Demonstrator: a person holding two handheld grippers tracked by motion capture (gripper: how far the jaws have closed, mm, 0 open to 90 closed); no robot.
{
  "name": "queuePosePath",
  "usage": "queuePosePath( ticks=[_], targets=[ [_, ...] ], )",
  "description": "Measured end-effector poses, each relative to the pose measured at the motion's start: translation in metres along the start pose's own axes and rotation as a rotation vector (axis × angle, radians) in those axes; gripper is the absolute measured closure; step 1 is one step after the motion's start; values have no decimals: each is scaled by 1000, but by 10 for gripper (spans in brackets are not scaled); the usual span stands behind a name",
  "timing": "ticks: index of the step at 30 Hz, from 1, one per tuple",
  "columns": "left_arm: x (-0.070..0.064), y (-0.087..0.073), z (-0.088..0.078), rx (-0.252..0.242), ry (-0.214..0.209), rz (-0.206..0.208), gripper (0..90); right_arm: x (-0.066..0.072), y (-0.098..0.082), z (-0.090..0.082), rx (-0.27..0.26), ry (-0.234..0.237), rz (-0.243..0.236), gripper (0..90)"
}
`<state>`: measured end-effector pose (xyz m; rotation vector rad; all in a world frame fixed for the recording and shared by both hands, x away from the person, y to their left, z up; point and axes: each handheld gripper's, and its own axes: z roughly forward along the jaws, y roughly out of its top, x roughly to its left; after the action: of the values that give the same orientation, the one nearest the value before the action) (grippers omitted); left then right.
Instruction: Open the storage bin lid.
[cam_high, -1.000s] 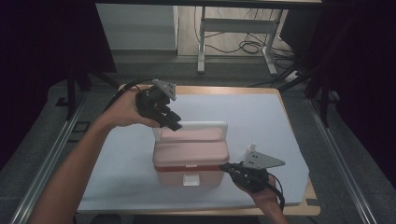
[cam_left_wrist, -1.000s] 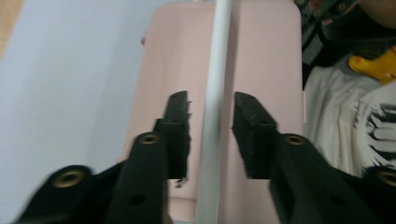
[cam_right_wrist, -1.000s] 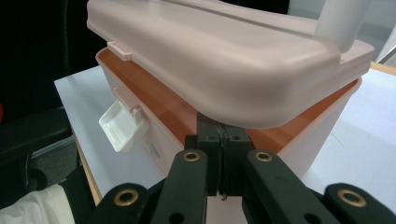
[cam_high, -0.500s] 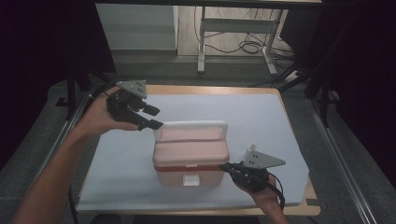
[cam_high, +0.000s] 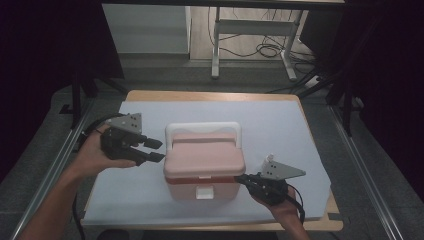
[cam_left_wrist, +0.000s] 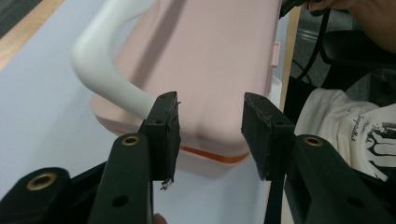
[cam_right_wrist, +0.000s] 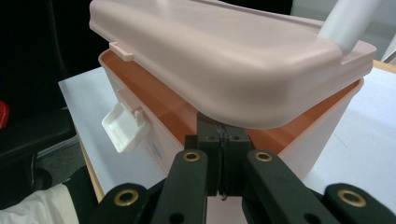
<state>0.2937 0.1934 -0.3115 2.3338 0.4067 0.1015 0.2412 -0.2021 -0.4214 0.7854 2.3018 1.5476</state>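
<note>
A white printed cloth garment (cam_left_wrist: 345, 126) at the right edge of the left gripper view bears dark script lettering, too small to read.

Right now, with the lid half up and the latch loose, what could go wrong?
1. The shut right hand-held gripper is wedged under the pink plastic lid at one corner; the lid could slip off and drop shut.
2. The open left hand-held gripper stands apart from the box; closing in, it may catch the white curved handle rather than the lid.
3. The white flip latch hangs loose; prying could shove the pink storage box across the white sheet.
</note>
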Motion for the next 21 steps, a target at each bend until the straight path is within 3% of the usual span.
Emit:
queuePosePath(
  ticks=[14,16,21],
  targets=[
    [-12,-36,15,-35,-5,-33,570,0,0,1,-2,-2,2,893],
    [-13,-40,18,-50,-6,-53,570,-1,0,1,-2,-3,0,893],
    [-21,-45,25,-60,20,-49,572,-1,0,1,-1,-2,2,893]
  ],
)
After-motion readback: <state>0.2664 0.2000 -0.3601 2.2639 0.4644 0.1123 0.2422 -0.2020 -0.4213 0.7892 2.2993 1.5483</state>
